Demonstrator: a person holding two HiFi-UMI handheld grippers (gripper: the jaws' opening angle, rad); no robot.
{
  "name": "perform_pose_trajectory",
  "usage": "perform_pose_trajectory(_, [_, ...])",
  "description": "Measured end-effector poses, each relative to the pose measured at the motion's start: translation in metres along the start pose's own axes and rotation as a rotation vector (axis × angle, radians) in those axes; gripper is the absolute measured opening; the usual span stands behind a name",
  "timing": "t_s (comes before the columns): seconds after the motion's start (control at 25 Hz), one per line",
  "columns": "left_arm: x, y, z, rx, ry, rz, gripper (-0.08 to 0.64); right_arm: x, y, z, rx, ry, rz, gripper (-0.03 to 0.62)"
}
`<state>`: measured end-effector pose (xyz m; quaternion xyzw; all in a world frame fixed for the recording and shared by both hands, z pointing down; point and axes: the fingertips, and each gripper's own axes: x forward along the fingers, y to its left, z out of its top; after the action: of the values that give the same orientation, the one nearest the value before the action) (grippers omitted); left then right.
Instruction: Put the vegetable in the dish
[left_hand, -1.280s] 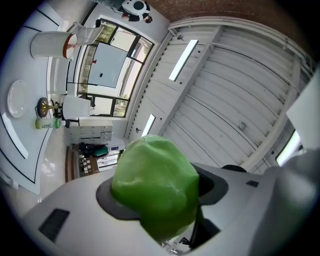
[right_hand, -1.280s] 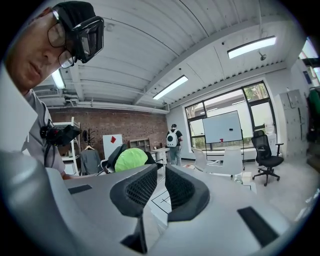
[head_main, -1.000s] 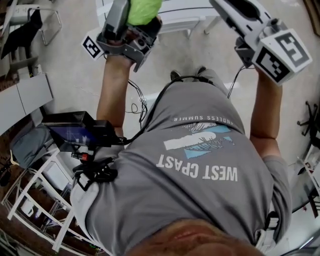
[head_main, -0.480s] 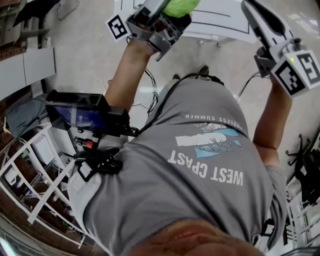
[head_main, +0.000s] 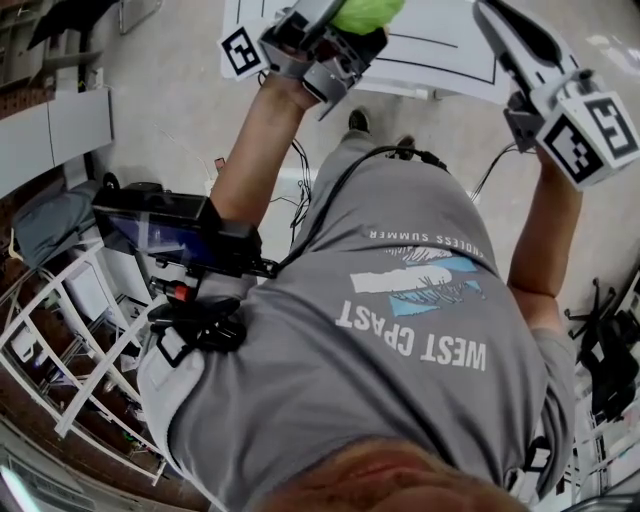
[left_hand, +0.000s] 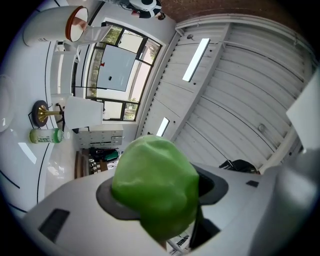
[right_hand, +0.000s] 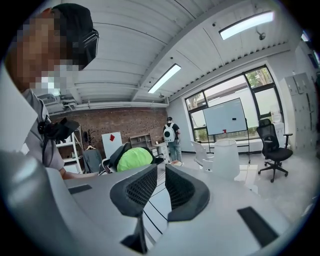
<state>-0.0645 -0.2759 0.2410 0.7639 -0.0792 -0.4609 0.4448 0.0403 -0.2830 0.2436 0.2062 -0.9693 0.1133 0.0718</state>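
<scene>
The vegetable (head_main: 368, 12) is a bright green, rounded lump, and my left gripper (head_main: 345, 25) is shut on it at the top of the head view. It fills the space between the jaws in the left gripper view as a green lump (left_hand: 155, 185). The right gripper view shows the vegetable (right_hand: 134, 159) off to the left, beyond the pads. My right gripper (head_main: 492, 12) is raised at the top right, apart from the vegetable. Its dark ribbed pads (right_hand: 180, 192) stand almost together with nothing between them. Both grippers hang over the near edge of a white table (head_main: 440, 50) marked with black lines. No dish shows clearly.
On the table are a green bottle (left_hand: 45, 135), a brass-coloured object (left_hand: 42, 114) and a white vessel with an orange inside (left_hand: 76, 22). A person with a backpack (right_hand: 172, 135) stands far off. An office chair (right_hand: 272, 145) is to the right, and white racks (head_main: 60, 330) stand to my left.
Both grippers have moved forward and to the right, toward the white table, and more of it now shows. The left gripper still holds the vegetable.
</scene>
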Motion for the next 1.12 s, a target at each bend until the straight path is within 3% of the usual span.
perform_pose_trajectory(0.16, [0.001, 0.012, 0.004, -0.018, 0.035, 0.020, 0.284, 0.003, -0.007, 0.000, 0.012, 0.003, -0.046, 0.048])
perform_pose_trajectory(0.4, [-0.013, 0.039, 0.076, -0.053, 0.088, 0.042, 0.284, 0.073, -0.025, 0.008, 0.041, 0.013, -0.112, 0.048])
perform_pose_trajectory(0.56, [-0.023, 0.063, 0.103, -0.099, 0.120, 0.048, 0.284, 0.102, -0.035, 0.005, 0.045, 0.032, -0.170, 0.048])
perform_pose_trajectory(0.72, [-0.014, 0.087, 0.103, -0.137, 0.146, 0.056, 0.284, 0.098, -0.057, -0.004, 0.075, 0.040, -0.231, 0.048])
perform_pose_trajectory(1.12, [-0.017, 0.131, 0.095, -0.165, 0.196, 0.157, 0.282, 0.089, -0.079, -0.017, 0.129, 0.057, -0.262, 0.048])
